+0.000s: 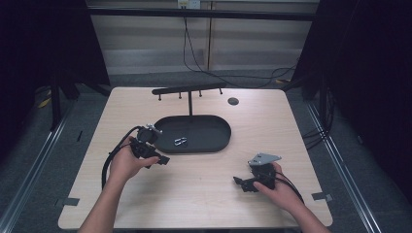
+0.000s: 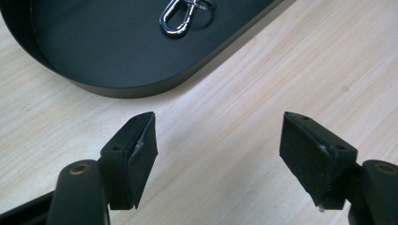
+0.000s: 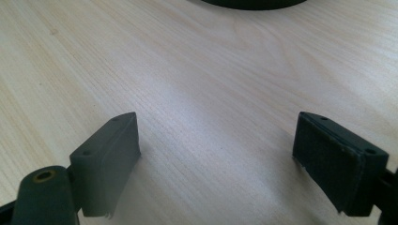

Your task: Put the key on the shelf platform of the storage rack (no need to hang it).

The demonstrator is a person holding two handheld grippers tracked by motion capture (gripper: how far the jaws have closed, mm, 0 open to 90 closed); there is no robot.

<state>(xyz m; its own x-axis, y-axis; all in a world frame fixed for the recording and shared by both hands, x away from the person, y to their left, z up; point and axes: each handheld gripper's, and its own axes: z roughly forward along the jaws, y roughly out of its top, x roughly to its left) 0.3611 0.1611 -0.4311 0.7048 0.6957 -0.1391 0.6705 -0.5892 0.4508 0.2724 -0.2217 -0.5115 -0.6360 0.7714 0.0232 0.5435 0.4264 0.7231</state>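
High view: left hand-held gripper (image 1: 163, 159) sits just off the near left rim of the black oval tray (image 1: 218, 143); right hand-held gripper (image 1: 239, 182) rests well apart from it, over bare desk (image 1: 204, 194) toward the near right. A silver carabiner clip (image 1: 180, 141) lies inside the tray, left of centre. A black rack (image 1: 189, 89) on a thin post rises from the tray's far side, and a small dark disc (image 1: 233, 101) lies on the desk beyond it.

Left gripper view: jaws spread wide, nothing between them, wood grain showing through the gap. Tray wall (image 2: 136, 89) curves just ahead of the tips; the clip (image 2: 177, 21), with a ring attached, is readable here, which the high view leaves too small to resolve.

Right gripper view: jaws likewise spread wide and empty over plain desk (image 3: 211, 93); a sliver of tray rim (image 3: 253, 3) shows at the top edge.

Open desk runs between the two grippers and along the near edge.
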